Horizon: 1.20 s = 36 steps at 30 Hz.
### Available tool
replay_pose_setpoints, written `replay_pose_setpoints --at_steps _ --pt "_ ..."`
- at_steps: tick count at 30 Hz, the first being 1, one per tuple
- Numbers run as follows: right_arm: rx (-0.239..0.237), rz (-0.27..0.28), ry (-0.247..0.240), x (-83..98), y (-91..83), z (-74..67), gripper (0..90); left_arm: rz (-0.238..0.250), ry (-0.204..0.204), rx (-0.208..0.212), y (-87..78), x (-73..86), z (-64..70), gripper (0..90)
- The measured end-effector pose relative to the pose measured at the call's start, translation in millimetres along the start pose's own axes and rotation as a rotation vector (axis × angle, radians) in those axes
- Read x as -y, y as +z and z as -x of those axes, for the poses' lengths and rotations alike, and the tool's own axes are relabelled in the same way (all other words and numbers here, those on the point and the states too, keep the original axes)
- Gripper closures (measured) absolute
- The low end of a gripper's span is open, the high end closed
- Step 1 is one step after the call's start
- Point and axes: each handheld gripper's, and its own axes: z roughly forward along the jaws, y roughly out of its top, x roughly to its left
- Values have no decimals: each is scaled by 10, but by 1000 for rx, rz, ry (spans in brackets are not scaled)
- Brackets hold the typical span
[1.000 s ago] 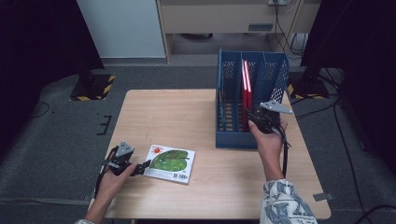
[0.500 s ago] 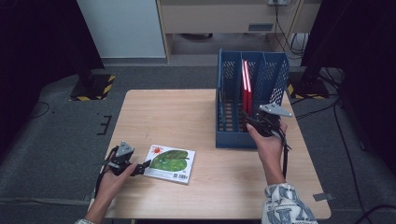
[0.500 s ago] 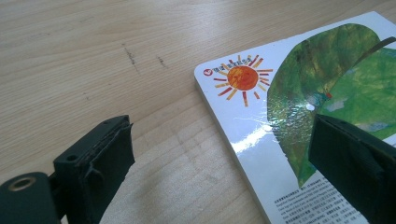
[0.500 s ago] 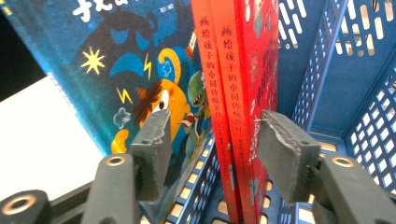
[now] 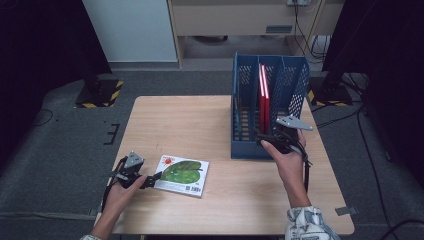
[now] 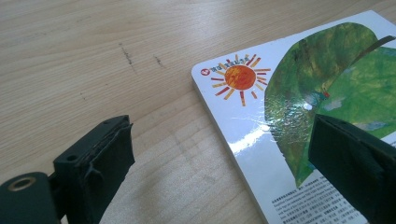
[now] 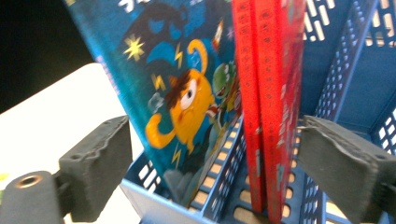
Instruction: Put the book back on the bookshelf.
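The red books (image 5: 263, 97) stood upright in the middle compartment of the blue file rack (image 5: 295, 85) at the right rear of the counter (image 5: 200, 120). In the right gripper view a blue picture book (image 7: 182, 88) with a cartoon creature on its cover leaned in the same rack beside the red spines (image 7: 266, 107). The right tool (image 5: 270, 139) was at the rack's near end, level with those books; its jaws had just been opening and stood wide apart, the pads (image 7: 100, 163) clear of every cover, so nothing was gripped. By the look of it, a book had just been released into the rack, and this step was finishing.

Across the counter, a green-leaf board book (image 5: 181, 175) with a sun in its corner lay flat near the front left edge. The left tool (image 5: 152, 180) rested at that book's left edge, jaws spread and unclenched; one pad (image 6: 100, 163) sat on bare wood and the other hung over the cover (image 6: 299, 98), neither pressing.

The next move would likely be to back the right tool away from the rack without nudging the leaning book, then close the left tool on the flat book's edge. That thin edge lies flush on the wood, so one jaw would need to slide under it.
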Motion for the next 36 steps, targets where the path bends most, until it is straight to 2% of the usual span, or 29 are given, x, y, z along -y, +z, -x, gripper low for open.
replay_pose_setpoints --at_steps 3,11,16,22,30,31,33,36 --pt "-24 8 -6 41 -65 -57 92 3 4 0 -3 -3 -6 58" --pt "-70 -33 -32 252 -207 -257 86 6 3 0 -3 -5 -8 58" --pt "-74 -18 -27 401 -268 -374 94 -1 -2 2 -4 0 -6 58" --pt "-96 -27 -47 548 -303 -550 101 8 -12 1 -30 11 -25 59" --pt "-127 -61 -110 709 -284 -856 89 -1 -19 6 -43 39 -17 87" --pt "-133 -70 -123 749 -261 -932 89 -2 -21 7 -43 42 -14 87" --pt "-138 -70 -126 774 -246 -973 91 -9 -23 12 -40 49 -9 87" --pt "-177 -107 -172 851 -180 -1137 96 -16 -20 16 -32 54 5 94"
